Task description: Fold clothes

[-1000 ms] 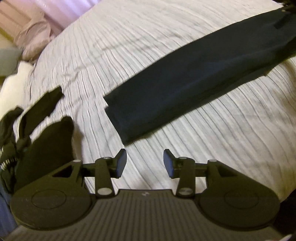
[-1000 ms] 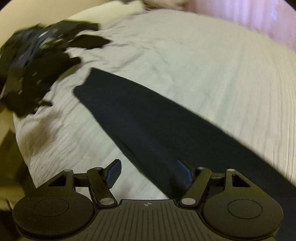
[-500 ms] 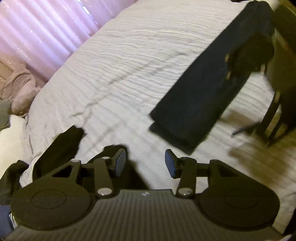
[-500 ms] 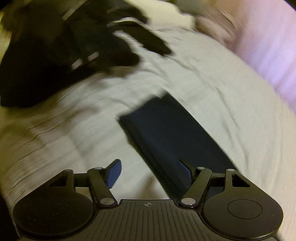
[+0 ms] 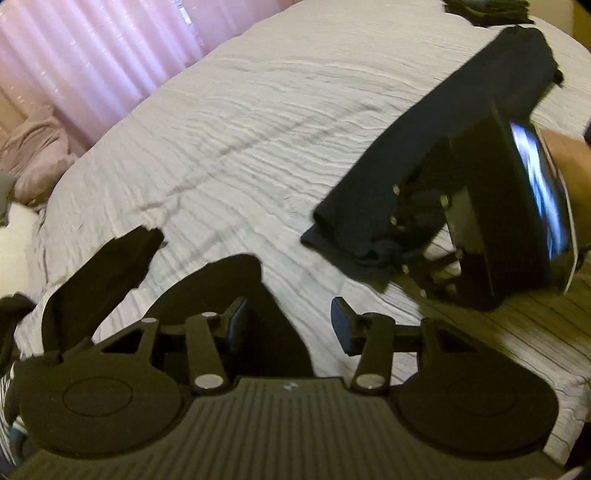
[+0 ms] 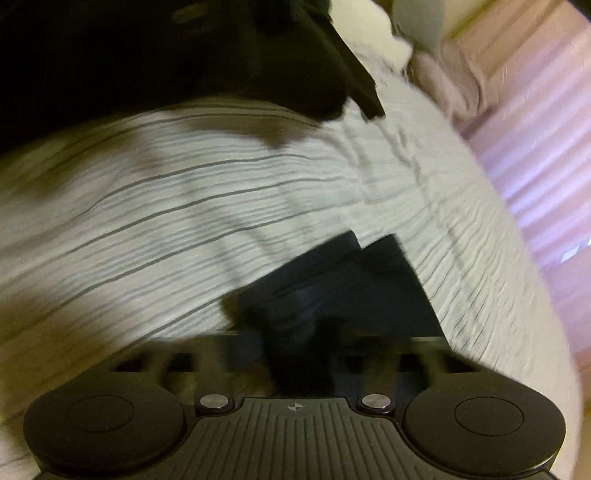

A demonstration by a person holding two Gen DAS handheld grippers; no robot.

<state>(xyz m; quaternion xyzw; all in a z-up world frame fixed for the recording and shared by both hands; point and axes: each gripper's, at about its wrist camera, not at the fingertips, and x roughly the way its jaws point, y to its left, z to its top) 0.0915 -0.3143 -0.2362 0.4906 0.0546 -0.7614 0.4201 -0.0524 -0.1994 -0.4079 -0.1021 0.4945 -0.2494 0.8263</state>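
A long dark navy garment (image 5: 436, 147), folded into a narrow strip, lies across the white striped bedspread (image 5: 240, 140). My right gripper (image 6: 306, 332) is shut on the near end of this garment (image 6: 351, 280); in the left wrist view the right gripper (image 5: 417, 236) sits at that end. My left gripper (image 5: 288, 325) is open and empty, low over the bed edge, to the left of the garment end. A black piece of clothing (image 5: 229, 288) lies just ahead of its left finger.
A heap of black clothes (image 6: 129, 55) lies at the bed's head end. More dark clothing (image 5: 484, 11) sits at the far corner. Pink curtains (image 5: 74, 59) and a pink pillow (image 5: 33, 151) are behind the bed.
My right gripper moved along the garment to its end and shut on it. My left gripper swung left, away from the garment, and stayed open.
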